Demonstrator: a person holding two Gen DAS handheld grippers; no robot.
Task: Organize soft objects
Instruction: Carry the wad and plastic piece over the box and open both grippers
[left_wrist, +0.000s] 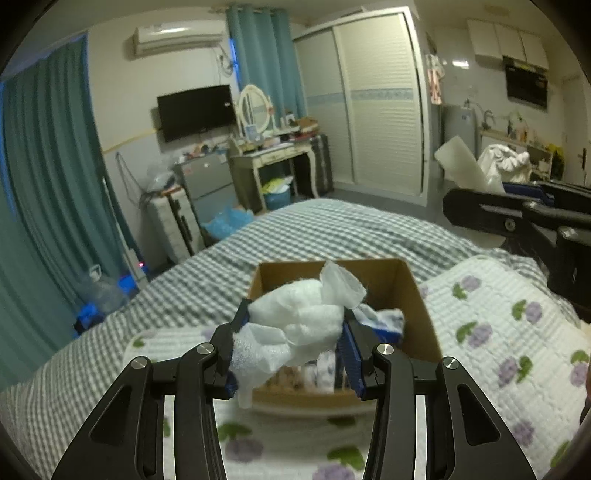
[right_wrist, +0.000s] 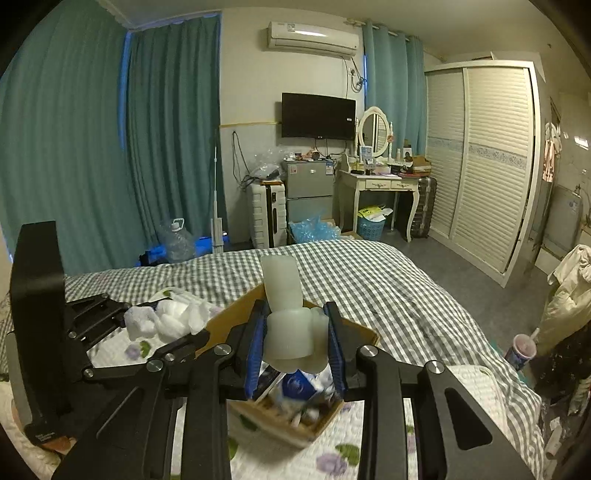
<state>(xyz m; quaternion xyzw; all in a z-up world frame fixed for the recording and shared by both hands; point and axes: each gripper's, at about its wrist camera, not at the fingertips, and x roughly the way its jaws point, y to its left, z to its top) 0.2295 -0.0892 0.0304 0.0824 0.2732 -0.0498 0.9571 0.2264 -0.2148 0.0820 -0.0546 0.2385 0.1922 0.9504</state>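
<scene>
The left gripper (left_wrist: 295, 332) is clamping a crumpled white foam sheet (left_wrist: 295, 325) above the cardboard box (left_wrist: 417, 295) on the bed (left_wrist: 332, 229). The right gripper (right_wrist: 295, 343) is squeezing a rolled foam piece (right_wrist: 286, 328) over that box.

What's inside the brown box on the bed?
The cardboard box holds blue-and-white packets and other small soft things. The left gripper's crumpled foam covers the middle, so the rest is hidden.
</scene>
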